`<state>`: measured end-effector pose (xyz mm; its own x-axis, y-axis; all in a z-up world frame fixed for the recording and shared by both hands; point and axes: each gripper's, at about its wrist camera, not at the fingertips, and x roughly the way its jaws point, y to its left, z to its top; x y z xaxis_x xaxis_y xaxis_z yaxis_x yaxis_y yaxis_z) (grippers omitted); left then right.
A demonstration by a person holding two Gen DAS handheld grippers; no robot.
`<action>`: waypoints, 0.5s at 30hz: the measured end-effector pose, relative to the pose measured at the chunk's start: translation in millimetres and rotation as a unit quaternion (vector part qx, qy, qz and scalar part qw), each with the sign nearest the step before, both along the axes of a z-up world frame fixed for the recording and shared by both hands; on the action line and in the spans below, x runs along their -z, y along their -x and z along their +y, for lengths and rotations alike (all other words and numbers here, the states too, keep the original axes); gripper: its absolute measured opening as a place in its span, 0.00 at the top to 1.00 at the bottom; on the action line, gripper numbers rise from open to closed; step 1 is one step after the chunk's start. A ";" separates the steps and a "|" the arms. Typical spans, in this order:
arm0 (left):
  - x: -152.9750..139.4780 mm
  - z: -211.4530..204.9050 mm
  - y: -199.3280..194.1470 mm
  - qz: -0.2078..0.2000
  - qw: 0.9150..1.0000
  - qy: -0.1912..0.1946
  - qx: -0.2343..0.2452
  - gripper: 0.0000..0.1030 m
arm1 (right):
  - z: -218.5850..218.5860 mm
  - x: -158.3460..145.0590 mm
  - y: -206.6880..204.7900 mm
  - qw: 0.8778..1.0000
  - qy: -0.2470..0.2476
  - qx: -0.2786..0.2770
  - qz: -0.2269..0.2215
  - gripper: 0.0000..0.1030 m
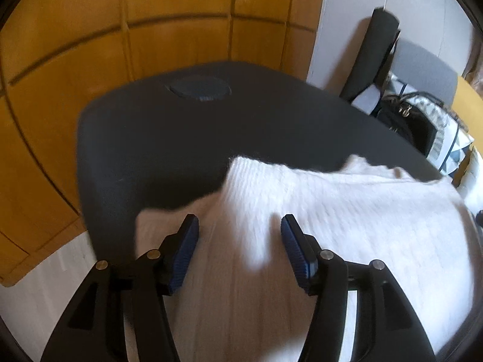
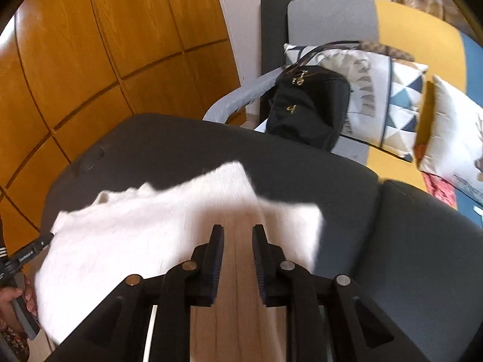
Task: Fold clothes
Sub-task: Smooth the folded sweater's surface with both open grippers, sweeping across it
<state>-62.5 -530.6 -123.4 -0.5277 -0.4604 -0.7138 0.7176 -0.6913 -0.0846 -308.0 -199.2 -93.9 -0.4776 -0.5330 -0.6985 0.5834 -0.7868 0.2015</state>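
Note:
A white knitted garment lies spread on a dark grey cushioned surface; it also shows in the right wrist view, blurred by motion. My left gripper is open, hovering over the garment's left part, nothing between its blue pads. My right gripper is open with a narrow gap, above the garment's right part near its right edge, holding nothing. The left gripper's body shows at the left edge of the right wrist view.
Orange wooden cabinet doors stand behind the surface. A black bag and patterned cushions sit on a grey and yellow sofa at the back right. Pale floor lies at the lower left.

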 end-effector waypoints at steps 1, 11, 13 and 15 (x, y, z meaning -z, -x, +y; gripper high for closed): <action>-2.6 8.9 -6.6 0.004 1.000 0.003 0.008 0.42 | 5.5 -1.0 -9.3 1.000 0.005 -0.005 -0.002 0.82; 11.6 59.6 -36.9 -0.011 0.998 0.039 0.053 0.42 | -5.1 25.9 -106.4 0.997 -0.026 -0.073 0.008 0.82; 13.4 61.9 -37.2 -0.020 0.997 0.046 0.054 0.42 | -14.1 38.9 -119.0 0.995 -0.061 -0.078 0.024 0.82; 13.4 62.2 -38.4 -0.023 0.997 0.046 0.053 0.41 | -18.3 44.9 -127.1 0.993 -0.079 -0.077 0.038 0.82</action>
